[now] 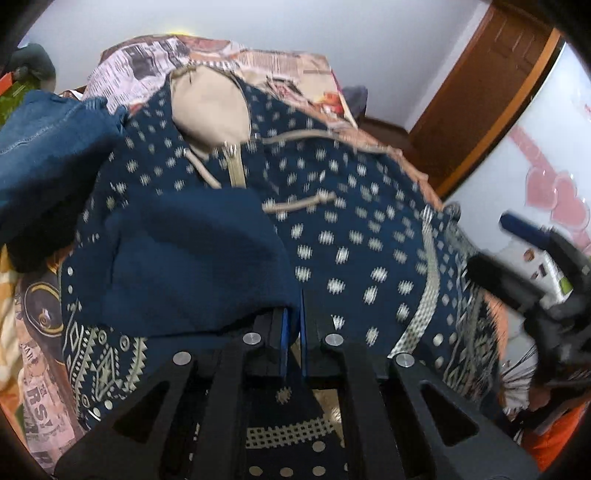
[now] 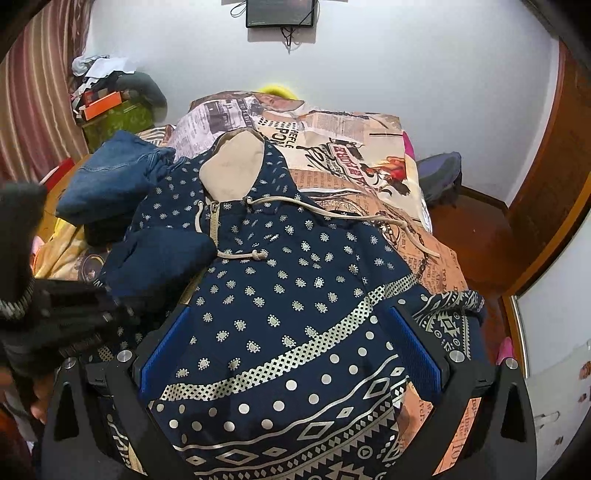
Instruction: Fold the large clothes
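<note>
Nearest, found the left gripper (image 1: 293,332) drawn narrow and pinched on a plain navy flap of the hoodie (image 2: 288,280), probably a sleeve turned in toward the chest, though hard to tell for sure. Found the right gripper (image 2: 290,314) spread wide, holding nothing, poised just above the patterned lower body of the same garment.

Lay face-up on the bed cover (image 2: 351,147), hem toward the cameras, hood (image 2: 232,166) at the far end with its beige lining showing. Spilled a little over the bed's right edge.

Judged soft, limp and fairly thick: no stiffness to rely on, likely to sag between two holds and drag rather than slide cleanly over the cover. Seemed best taken at the hem corners or along a side edge, with both layers well inside the pinch. Looked neither fragile nor slippery.

Noted the cord (image 2: 240,254) lying loose across the chest and trailing off to the right, liable to snag or end up sticking out of a fold. Noted folded jeans (image 2: 114,177) pressed against the far left shoulder, crowding that side.

Beyond, only a curtain (image 2: 33,92), a wall screen (image 2: 280,13) and a wooden door (image 2: 546,184), well apart from the work.
</note>
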